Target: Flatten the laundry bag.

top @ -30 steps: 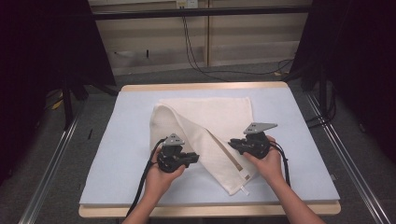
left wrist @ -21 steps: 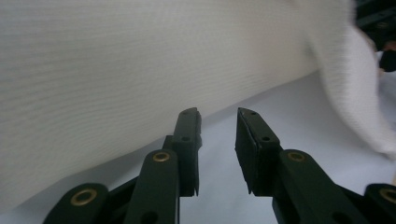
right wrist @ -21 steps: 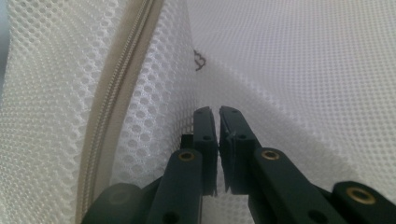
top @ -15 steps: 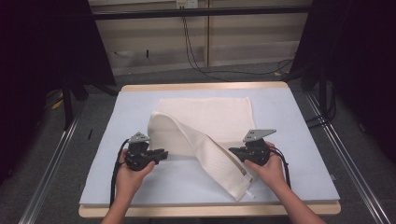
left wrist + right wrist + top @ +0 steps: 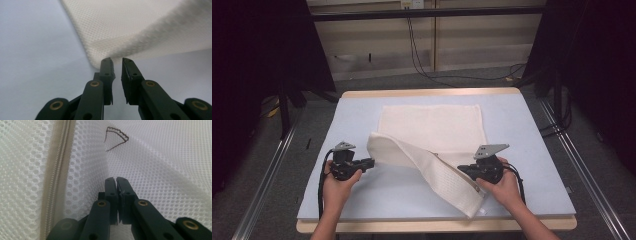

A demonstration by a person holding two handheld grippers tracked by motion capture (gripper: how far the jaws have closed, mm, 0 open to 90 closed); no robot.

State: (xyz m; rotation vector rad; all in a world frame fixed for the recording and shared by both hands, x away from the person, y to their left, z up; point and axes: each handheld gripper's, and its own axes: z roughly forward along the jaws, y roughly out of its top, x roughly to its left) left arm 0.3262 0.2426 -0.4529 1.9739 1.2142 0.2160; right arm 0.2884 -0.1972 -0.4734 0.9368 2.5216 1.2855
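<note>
A white mesh bag (image 5: 432,125) lies on the light blue mat (image 5: 357,115), with its near part folded over into a band running from left to right. My left gripper (image 5: 371,162) is at the band's left end. In the left gripper view (image 5: 117,61) its jaws stand a narrow gap apart, have just closed a little, and pinch the bag's corner (image 5: 100,57) at their tips. My right gripper (image 5: 460,170) is at the band's right side. Its jaws (image 5: 116,179) are shut on a raised ridge of mesh (image 5: 162,170), beside the zipper (image 5: 58,170).
A small brown drawn mark (image 5: 116,138) sits on the mesh just beyond the right jaws. The mat covers a wooden tabletop (image 5: 432,93). Metal rails (image 5: 267,170) run along both sides, and cables (image 5: 422,65) lie on the floor behind.
My left gripper has travelled left with the bag's corner, pulling the fold out into a longer, flatter band. The right gripper has stayed almost in place.
</note>
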